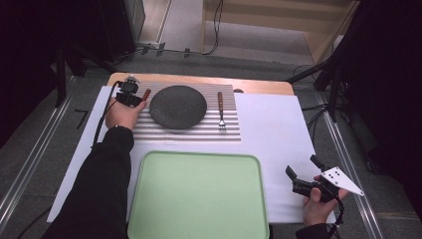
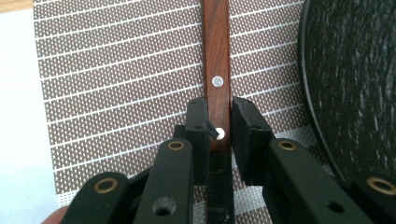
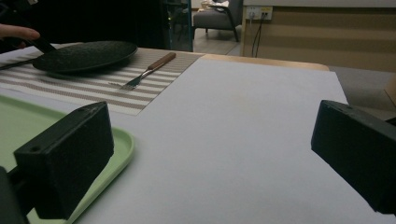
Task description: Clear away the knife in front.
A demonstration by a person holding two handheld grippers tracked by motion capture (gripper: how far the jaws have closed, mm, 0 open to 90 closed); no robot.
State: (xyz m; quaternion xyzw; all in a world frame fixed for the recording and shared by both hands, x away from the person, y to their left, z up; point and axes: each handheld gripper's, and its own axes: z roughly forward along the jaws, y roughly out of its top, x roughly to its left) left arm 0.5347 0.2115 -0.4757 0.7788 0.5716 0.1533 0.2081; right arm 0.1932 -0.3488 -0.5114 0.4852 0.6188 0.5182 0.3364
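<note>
Your left gripper (image 2: pixel 219 123) closes on the wooden handle (image 2: pixel 216 70) of a utensil lying on the striped placemat (image 2: pixel 116 84), just left of the dark plate (image 1: pixel 178 106). The handle's long axis runs straight ahead between the jaws, whose pads flank its near end on both sides. Your left hand (image 1: pixel 122 113) is far the nearer; your right gripper (image 1: pixel 301 174) waits with jaws wide apart over the white surface (image 1: pixel 273 134), beside the green tray (image 1: pixel 199 199).
</note>
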